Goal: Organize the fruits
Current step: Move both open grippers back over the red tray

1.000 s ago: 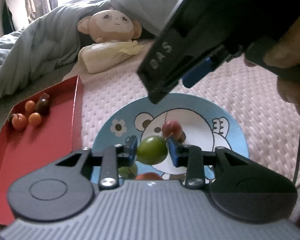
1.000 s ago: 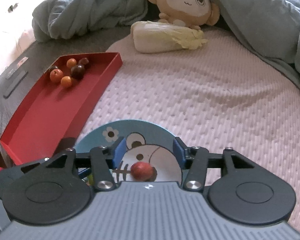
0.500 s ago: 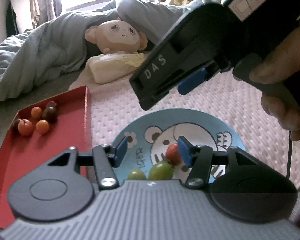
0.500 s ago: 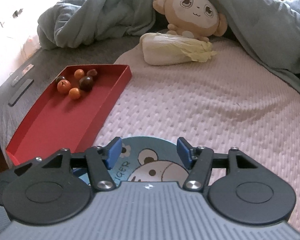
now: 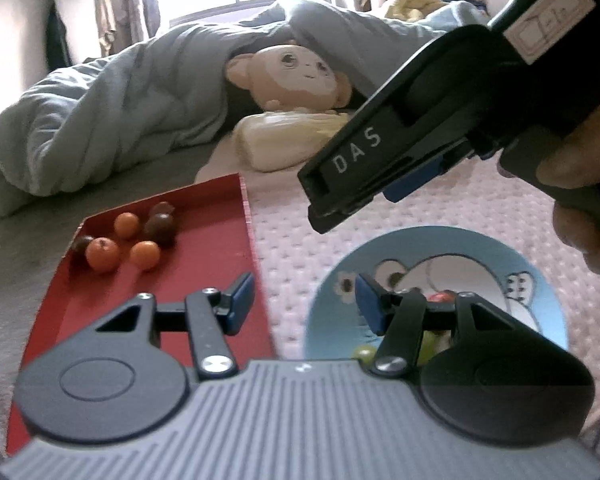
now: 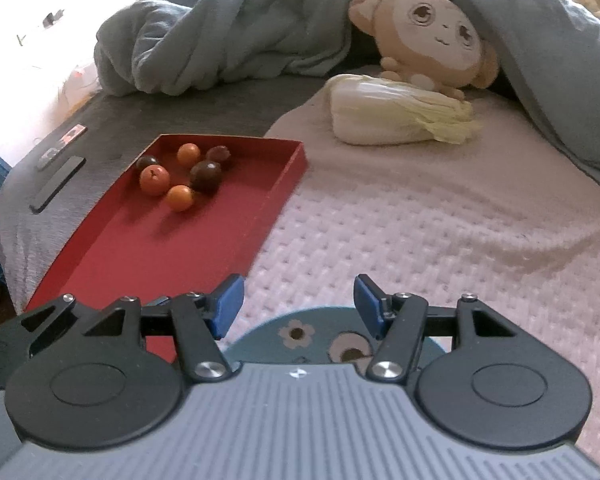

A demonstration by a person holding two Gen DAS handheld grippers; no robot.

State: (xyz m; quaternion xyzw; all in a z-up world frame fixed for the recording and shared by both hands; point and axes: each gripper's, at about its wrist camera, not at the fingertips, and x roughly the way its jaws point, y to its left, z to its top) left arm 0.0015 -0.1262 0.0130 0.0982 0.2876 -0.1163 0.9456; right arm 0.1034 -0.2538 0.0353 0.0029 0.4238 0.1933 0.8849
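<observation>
Item: fruit sorting, bed surface. We held the left gripper [image 5: 302,300] and the right gripper [image 6: 296,306] with jaws spread, nothing between the pads of either.

Risks, as we judged them: the round fruits could roll on the soft quilted cover [image 6: 440,232] if nudged off the plate; a pinch off-centre could squirt a small fruit sideways; the two grippers hung close together over the plate and could knock one another on the next reach.

Location of goods: six small fruits, orange and dark brown, lay clustered at the far end of the red tray [image 6: 172,248], well ahead of both sets of jaws. On the blue cartoon plate [image 5: 540,276] a red fruit [image 5: 440,297] and green fruits [image 5: 364,352] remained, largely hidden behind our left gripper's right finger, beside the jaws rather than between them.
</observation>
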